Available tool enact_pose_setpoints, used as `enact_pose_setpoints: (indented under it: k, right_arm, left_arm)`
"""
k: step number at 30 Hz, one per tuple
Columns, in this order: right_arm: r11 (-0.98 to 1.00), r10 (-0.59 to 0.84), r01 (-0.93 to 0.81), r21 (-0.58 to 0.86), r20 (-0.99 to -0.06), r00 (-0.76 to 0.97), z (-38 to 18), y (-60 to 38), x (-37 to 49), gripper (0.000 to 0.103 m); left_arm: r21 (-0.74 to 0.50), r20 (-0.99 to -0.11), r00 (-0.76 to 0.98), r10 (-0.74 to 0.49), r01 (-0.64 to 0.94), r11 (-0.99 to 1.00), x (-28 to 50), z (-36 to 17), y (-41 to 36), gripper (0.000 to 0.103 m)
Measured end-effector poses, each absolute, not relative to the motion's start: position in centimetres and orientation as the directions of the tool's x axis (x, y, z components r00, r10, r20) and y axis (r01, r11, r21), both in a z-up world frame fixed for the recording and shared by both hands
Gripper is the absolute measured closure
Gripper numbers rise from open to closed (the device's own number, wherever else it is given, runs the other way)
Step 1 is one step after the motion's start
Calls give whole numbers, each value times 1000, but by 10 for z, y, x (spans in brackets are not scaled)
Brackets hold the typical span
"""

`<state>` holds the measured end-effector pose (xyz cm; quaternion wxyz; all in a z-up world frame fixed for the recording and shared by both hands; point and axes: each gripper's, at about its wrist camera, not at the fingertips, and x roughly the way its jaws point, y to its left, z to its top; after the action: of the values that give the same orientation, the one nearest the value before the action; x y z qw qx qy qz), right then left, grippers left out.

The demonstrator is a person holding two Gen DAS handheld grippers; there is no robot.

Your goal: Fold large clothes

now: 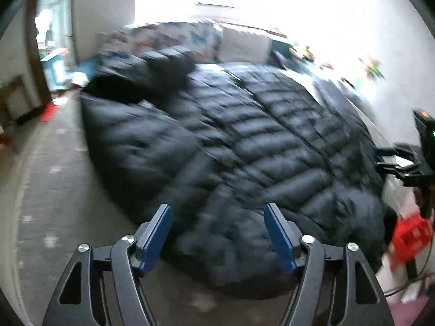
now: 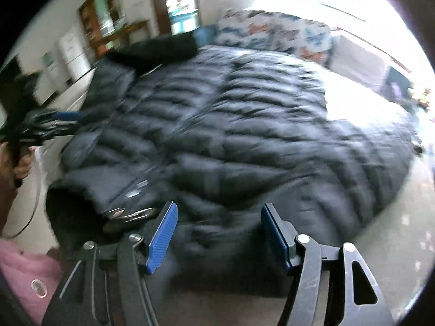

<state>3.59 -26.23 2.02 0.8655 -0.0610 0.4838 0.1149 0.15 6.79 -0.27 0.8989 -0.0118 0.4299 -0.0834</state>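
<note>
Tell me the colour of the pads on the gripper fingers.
Blue, ribbed pads on black fingers; clearest in the right wrist view, and the left gripper has the same.

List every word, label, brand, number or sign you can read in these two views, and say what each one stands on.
None can be read.
Pale patch near the hem of the dark puffer jacket, possibly a label: smeared by motion blur, unreadable.
Patterned bedding behind the jacket: blurred colour patches, no letters discernible.
Red crate at the edge: no text discernible.

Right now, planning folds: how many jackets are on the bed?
1: the dark puffer jacket spread flat across the bed, in front of both open grippers. Others could lie hidden beneath.
</note>
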Motion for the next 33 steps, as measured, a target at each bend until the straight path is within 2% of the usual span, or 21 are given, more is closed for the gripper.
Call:
enact_pose_setpoints:
  k: [2, 8, 11, 16, 19, 20, 22, 23, 24, 25, 27, 29, 33]
  right_arm:
    - [986, 119, -164, 37, -845, 522, 21, -289, 49, 30]
    - [977, 92, 112, 183, -829, 552, 12, -368, 69, 29]
    - [935, 100, 233, 268, -828, 552, -3, -404, 71, 29]
    - [830, 225, 302, 470, -776, 590, -24, -439, 68, 29]
    - [784, 285, 287, 551, -729, 623, -29, -446, 68, 29]
    - [779, 300, 273, 565, -718, 629, -30, -445, 70, 29]
    - [771, 317, 261, 581, -705, 634, -30, -443, 75, 30]
    - [772, 323, 256, 582, -705, 631, -31, -440, 78, 35]
    - [778, 316, 258, 573, -712, 627, -31, -438, 79, 48]
    - [785, 308, 257, 563, -716, 627, -30, -437, 79, 55]
    - [806, 280, 255, 534, -724, 630, -24, -434, 77, 79]
    - [820, 261, 247, 517, -721, 642, -15, -431, 72, 86]
    - [855, 238, 205, 476, -712, 661, 10, -419, 48, 89]
  left_arm:
    - [-86, -756, 649, -87, 34, 996, 4, 5, 90, 9]
    - [-172, -771, 636, -19, -181, 968, 21, -4, 154, 9]
    - [-232, -778, 626, -44, -222, 947, 31, -14, 173, 9]
    - [-363, -789, 594, -156, -247, 898, 52, -43, 189, 12]
    - [-412, -780, 590, -209, -232, 881, 62, -52, 189, 33]
    - [-422, -775, 591, -223, -222, 879, 65, -54, 187, 44]
    - [-391, -783, 587, -204, -210, 896, 71, -54, 181, 52]
    - [-372, -786, 587, -193, -199, 907, 75, -54, 177, 60]
    - [-340, -789, 590, -172, -186, 922, 77, -52, 173, 67]
    - [-323, -789, 593, -159, -180, 929, 77, -49, 170, 71]
    - [-297, -785, 604, -139, -170, 940, 77, -43, 166, 78]
    - [-277, -782, 612, -121, -167, 946, 79, -37, 165, 81]
    - [-264, -776, 623, -96, -184, 947, 79, -25, 170, 82]
